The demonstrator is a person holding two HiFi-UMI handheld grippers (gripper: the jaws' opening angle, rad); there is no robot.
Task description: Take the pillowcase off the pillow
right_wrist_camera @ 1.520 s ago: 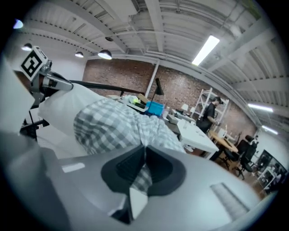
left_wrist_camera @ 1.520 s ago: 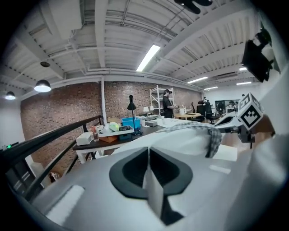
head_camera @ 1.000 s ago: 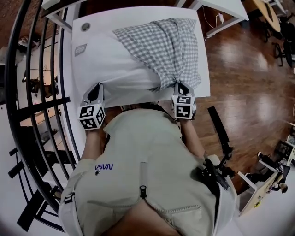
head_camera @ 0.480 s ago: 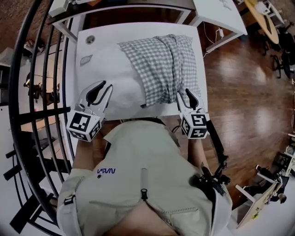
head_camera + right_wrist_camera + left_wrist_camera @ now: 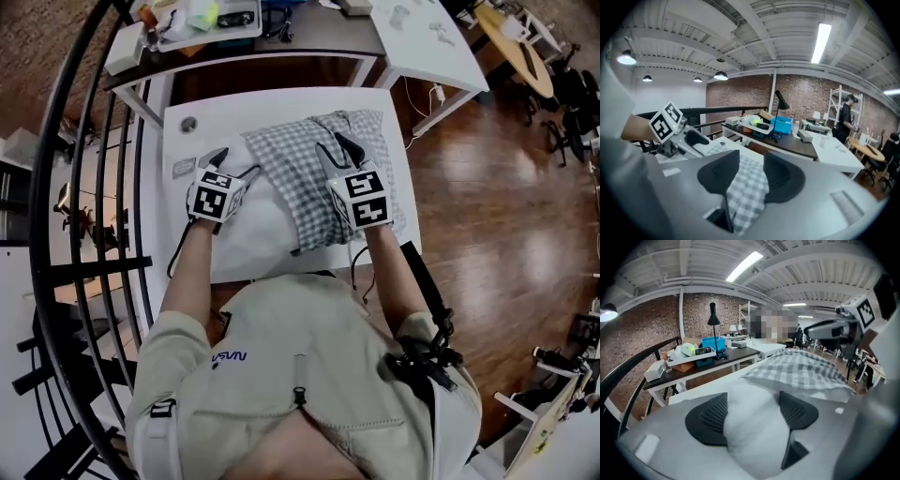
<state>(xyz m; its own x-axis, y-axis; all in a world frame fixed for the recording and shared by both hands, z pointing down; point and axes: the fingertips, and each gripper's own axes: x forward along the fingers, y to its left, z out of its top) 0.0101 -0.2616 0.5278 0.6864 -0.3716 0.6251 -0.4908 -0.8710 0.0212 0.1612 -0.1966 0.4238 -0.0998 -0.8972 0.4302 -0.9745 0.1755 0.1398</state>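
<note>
One white pillow [image 5: 258,223] between opening left tool [image 5: 234,164] jaws; one checked pillowcase [image 5: 292,178] between parted right tool [image 5: 335,150] jaws.

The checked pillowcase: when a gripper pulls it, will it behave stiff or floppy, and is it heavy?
Probably floppy: the pillowcase lies bunched in folds over part of the pillow. Likely light, since thin cloth lies loosely between the right gripper's open jaws. It may drag on the pillow rather than slide freely.
</note>
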